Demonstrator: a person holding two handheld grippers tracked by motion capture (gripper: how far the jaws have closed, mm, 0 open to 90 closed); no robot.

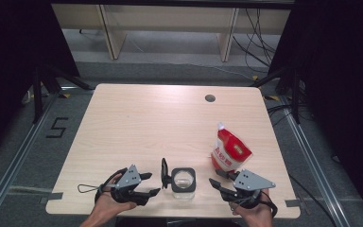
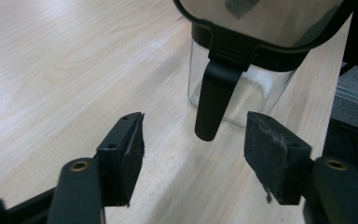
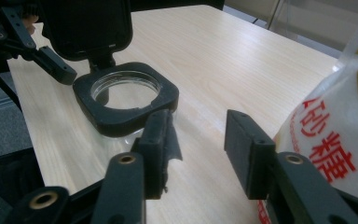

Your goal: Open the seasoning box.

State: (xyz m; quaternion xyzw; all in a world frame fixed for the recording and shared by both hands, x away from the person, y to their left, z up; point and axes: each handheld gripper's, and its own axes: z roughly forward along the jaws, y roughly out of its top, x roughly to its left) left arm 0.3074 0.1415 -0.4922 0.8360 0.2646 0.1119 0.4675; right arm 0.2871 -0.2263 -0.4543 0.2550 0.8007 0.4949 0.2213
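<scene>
Upright glass jar (image 1: 183,183), hinged lid (image 1: 164,172) flipped leftward, between gaping, empty left claw (image 1: 152,184) and right claw (image 1: 213,184).

My table (image 1: 137,123) is light wood with round corners and a small dark hole (image 1: 210,98) near the far edge. A clear jar (image 1: 183,185) with a black rim sits on it close to me, and its black lid (image 1: 164,173) stands flipped up at the side. A red and white bag (image 1: 230,151) stands on the table just beside the jar.
</scene>
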